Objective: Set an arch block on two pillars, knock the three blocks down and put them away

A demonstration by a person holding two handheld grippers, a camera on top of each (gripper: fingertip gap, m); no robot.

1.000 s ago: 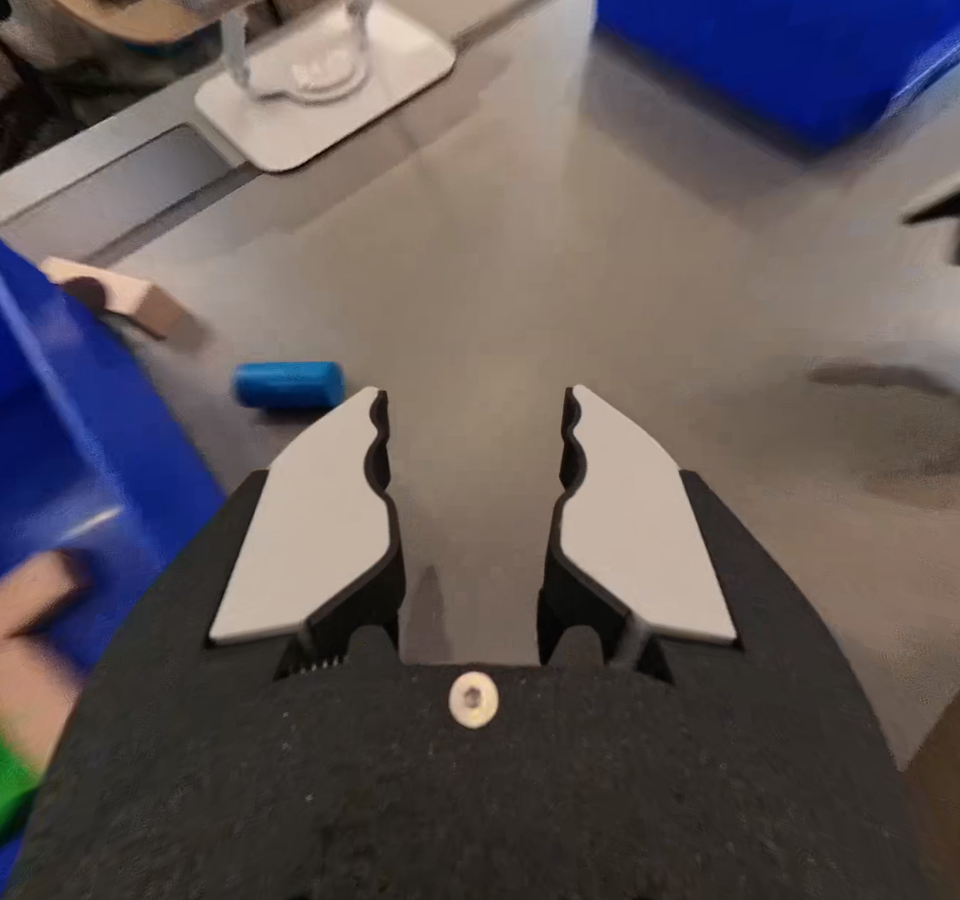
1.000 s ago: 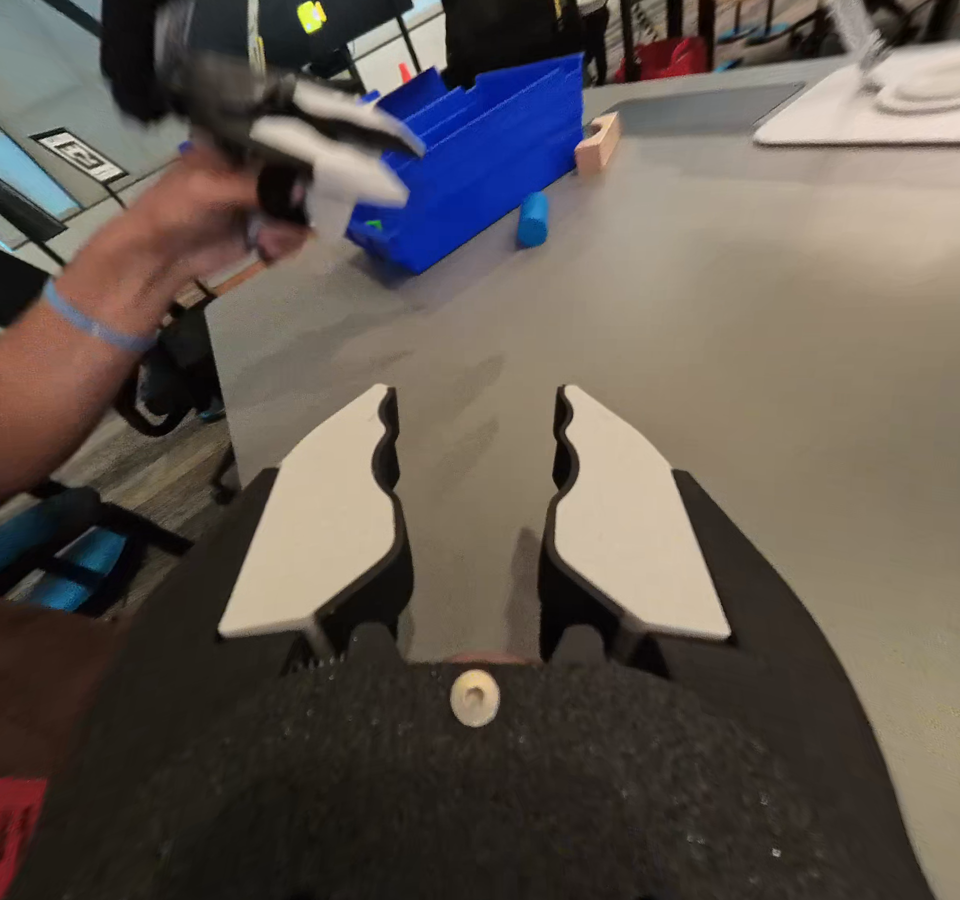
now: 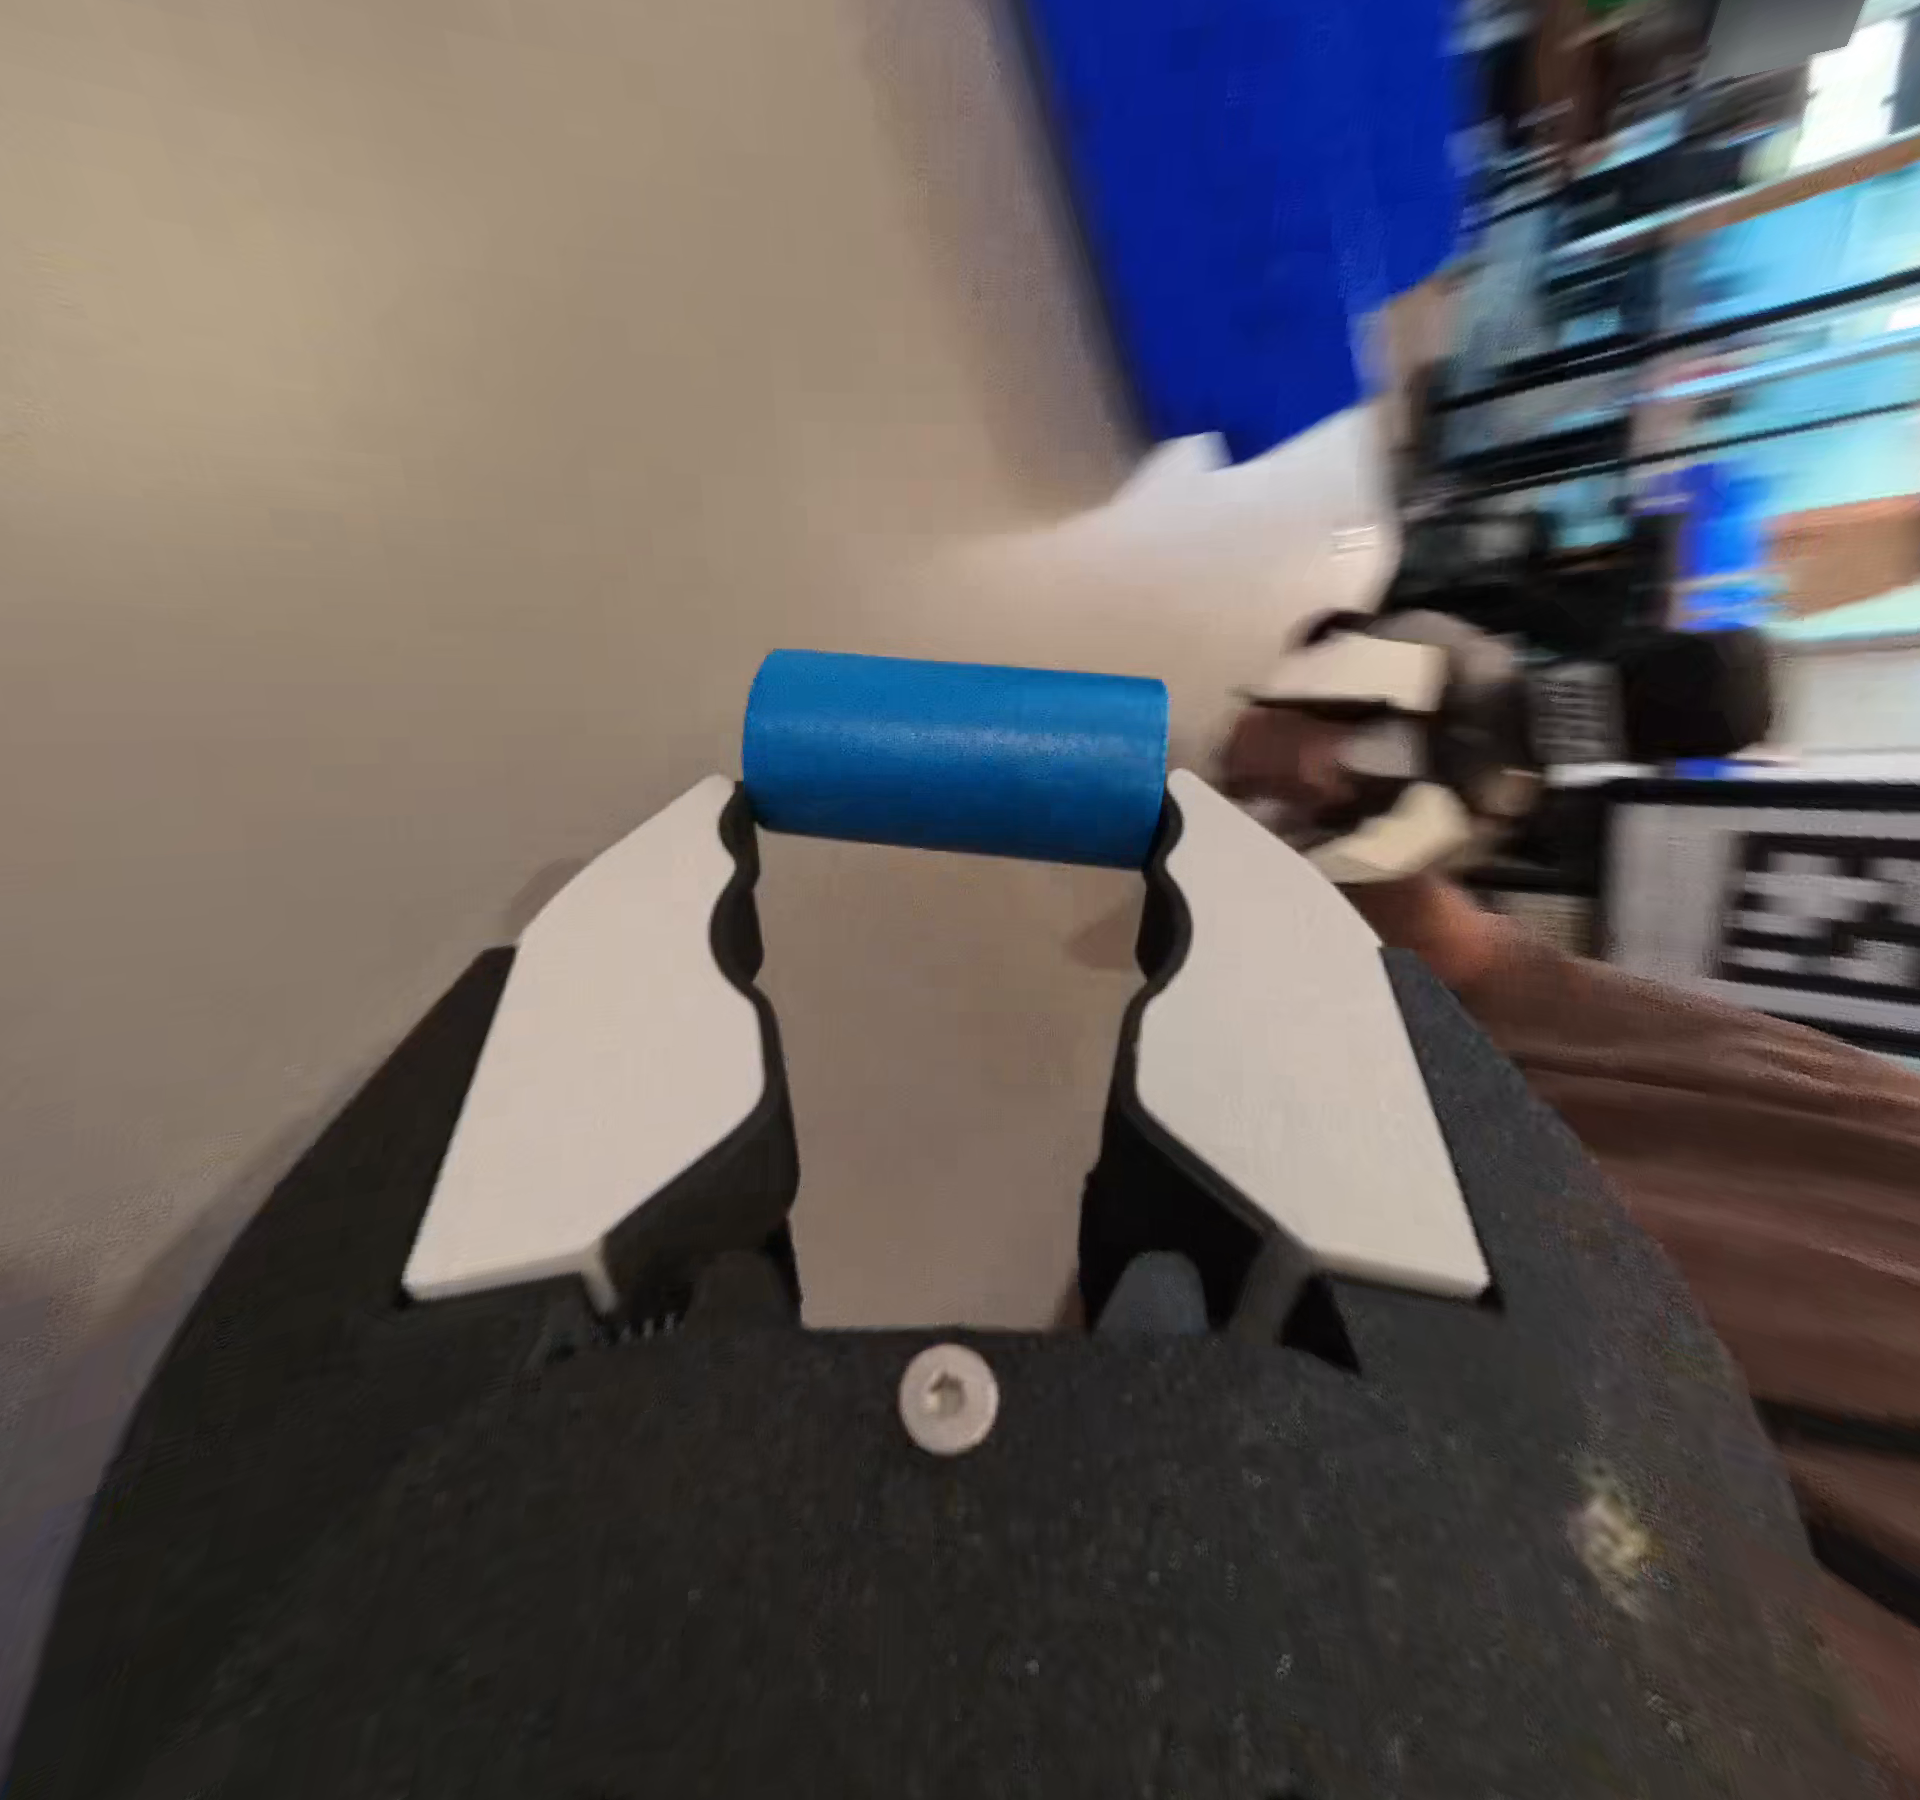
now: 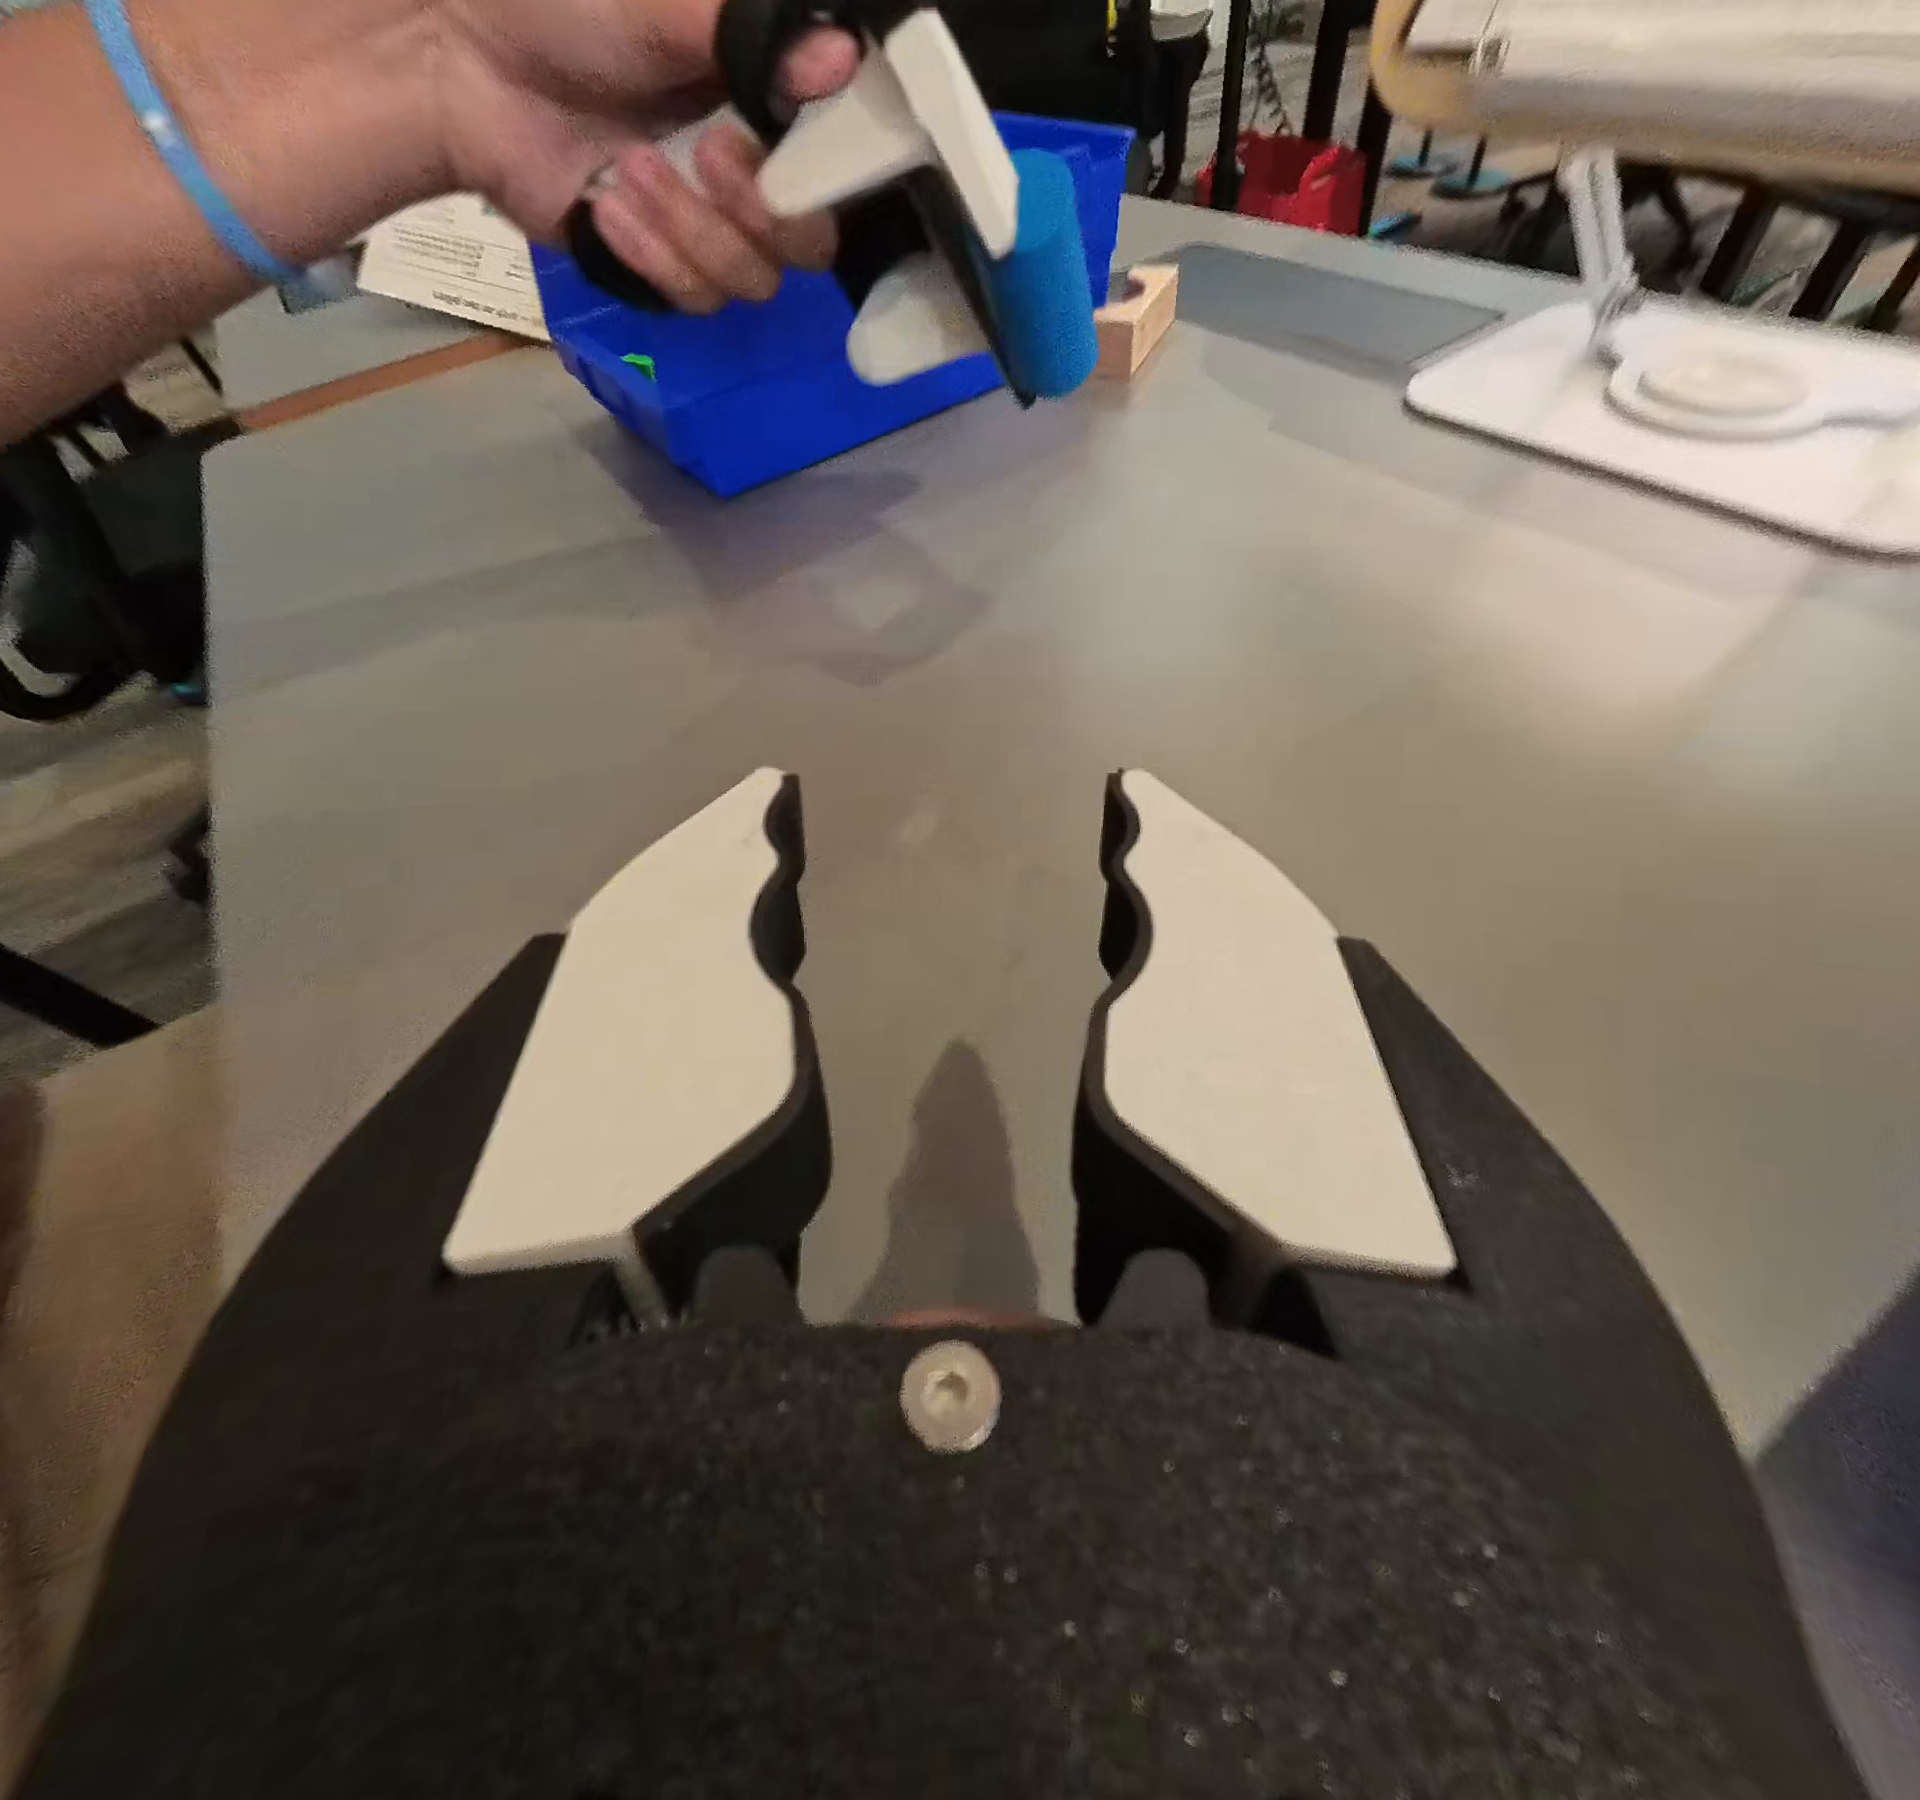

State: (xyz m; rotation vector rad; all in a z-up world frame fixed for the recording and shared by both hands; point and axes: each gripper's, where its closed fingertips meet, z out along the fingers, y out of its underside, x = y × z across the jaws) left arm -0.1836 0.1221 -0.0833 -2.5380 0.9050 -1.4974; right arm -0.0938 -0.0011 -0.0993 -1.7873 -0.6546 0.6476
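My left gripper (image 3: 951,794) is shut on a blue cylinder pillar (image 3: 954,758), gripped end to end between its fingertips. In the right wrist view the left gripper (image 4: 997,296) holds the blue cylinder (image 4: 1051,275) in the air in front of the blue bin (image 4: 748,400), with a hand around it. A wooden arch block (image 4: 1138,322) lies on the grey table (image 4: 1351,711) just right of the bin. My right gripper (image 4: 951,805) is open and empty, low over the near part of the table. A second pillar is not in view.
A white stand base (image 4: 1683,420) with a paper holder (image 4: 1662,15) stands at the far right of the table. A paper sheet (image 4: 457,264) lies behind the bin. The table's left edge (image 4: 208,711) drops to the floor. The left wrist view is blurred.
My left gripper has closed on the blue cylinder, which lay on the table by the bin, and lifted it, turning as it rose. The right gripper has hardly moved.
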